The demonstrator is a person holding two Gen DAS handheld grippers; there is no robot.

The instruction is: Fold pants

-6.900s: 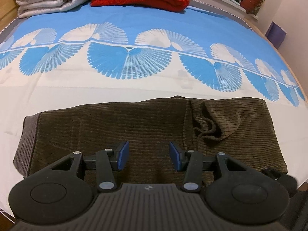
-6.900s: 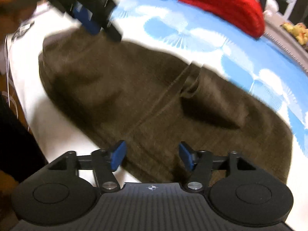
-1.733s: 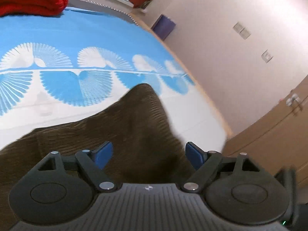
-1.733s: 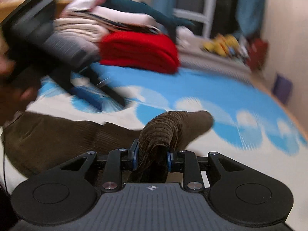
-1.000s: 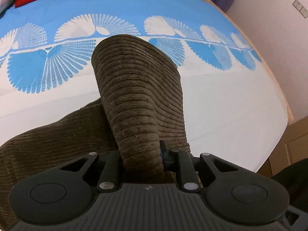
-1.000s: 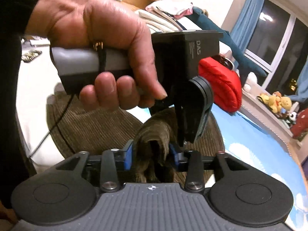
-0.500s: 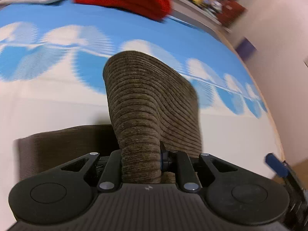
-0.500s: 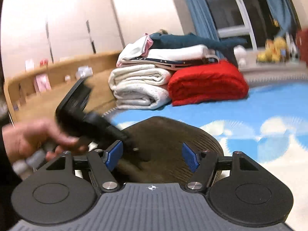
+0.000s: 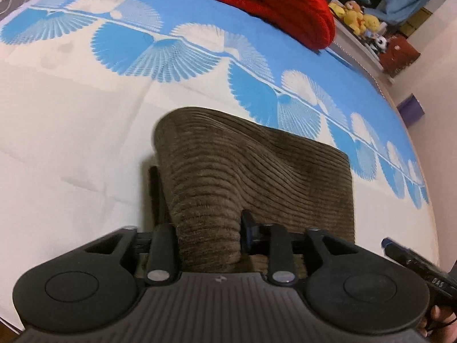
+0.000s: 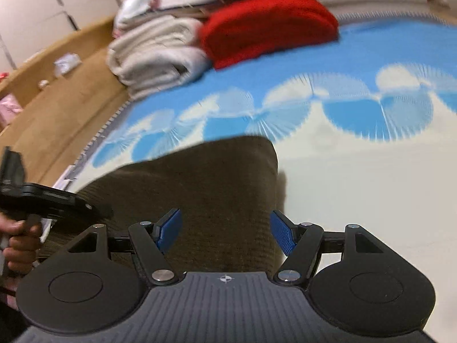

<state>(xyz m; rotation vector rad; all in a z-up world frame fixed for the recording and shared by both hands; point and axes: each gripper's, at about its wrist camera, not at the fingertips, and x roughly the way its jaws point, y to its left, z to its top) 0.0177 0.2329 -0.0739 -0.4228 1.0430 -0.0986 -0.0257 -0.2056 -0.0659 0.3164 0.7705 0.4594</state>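
Brown corduroy pants lie folded over on the bed sheet. My left gripper is shut on a bunched fold of the pants, holding it just above the lower layer. In the right wrist view the pants lie flat below my right gripper, which is open and empty with its blue pads spread wide. The left gripper's body and the hand holding it show at the left edge of that view. The right gripper's tip shows at the lower right of the left wrist view.
The bed sheet is cream with a blue fan pattern. A red blanket and folded white bedding are stacked at the far end. Stuffed toys sit on a ledge. The wooden bed frame runs along the left.
My right gripper let go of the pants and opened wide. My left gripper carried its fold across and lowered it onto the pants, which now lie doubled over.
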